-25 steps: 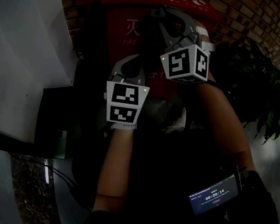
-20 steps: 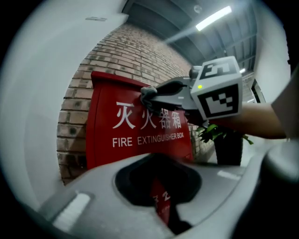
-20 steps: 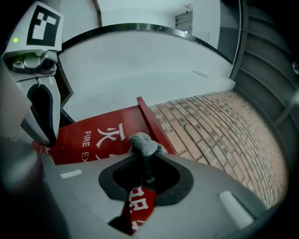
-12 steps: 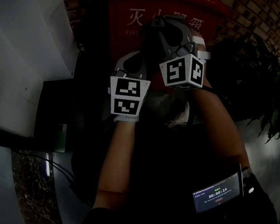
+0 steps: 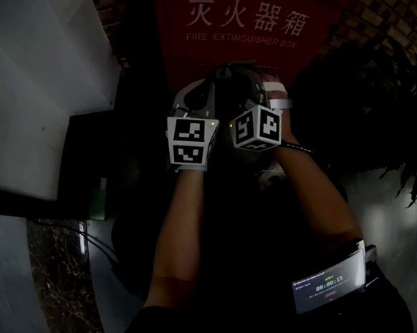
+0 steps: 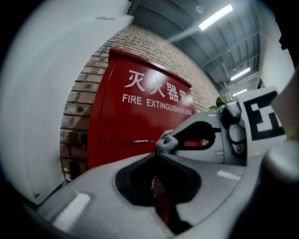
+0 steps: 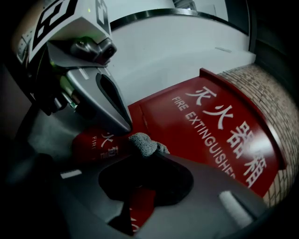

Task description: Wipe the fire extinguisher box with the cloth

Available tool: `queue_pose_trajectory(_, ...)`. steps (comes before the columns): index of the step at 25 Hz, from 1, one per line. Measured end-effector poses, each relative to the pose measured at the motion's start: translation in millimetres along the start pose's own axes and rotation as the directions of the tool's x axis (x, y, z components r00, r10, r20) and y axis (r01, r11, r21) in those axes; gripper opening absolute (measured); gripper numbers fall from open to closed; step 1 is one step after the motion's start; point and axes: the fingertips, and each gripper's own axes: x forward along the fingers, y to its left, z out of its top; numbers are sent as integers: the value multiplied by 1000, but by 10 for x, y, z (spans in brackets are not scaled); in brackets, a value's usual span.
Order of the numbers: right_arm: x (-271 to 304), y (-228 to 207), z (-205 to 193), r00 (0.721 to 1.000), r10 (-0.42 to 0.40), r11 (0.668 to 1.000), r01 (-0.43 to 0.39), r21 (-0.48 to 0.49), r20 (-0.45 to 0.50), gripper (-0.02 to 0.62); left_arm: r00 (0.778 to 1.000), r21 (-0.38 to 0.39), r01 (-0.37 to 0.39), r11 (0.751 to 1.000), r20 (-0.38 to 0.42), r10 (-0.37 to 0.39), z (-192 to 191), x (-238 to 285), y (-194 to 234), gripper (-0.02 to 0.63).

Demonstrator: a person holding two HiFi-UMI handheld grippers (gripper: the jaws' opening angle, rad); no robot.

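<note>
White wall far L, then a strip of brick wall. My left gripper: jaws pressed together, tips just beside the cloth; can't tell if they nip it. Cloth is a small grey nubby wad, bunched up and pinched at the tips of my right gripper. Both grippers are close together, low in front of the fire extinguisher box. Box is glossy red w/ white Chinese characters over "FIRE EXTINGUISHER BOX" and a thin horizontal line across the front. Cloth near box front; contact unclear. Dark plant far R.
</note>
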Motion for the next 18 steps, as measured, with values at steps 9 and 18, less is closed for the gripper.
queue_pose_trajectory(9,240,1139,-469,976,194,981,-193,27,-99,66,983,-15,-76,997,-169,73,-916,119,94,3)
queue_pose_trajectory(18,376,1975,-773,937,310,950,-313,8,-163,65,928,-73,-51,996,-372,21,-1497,103,-84,3)
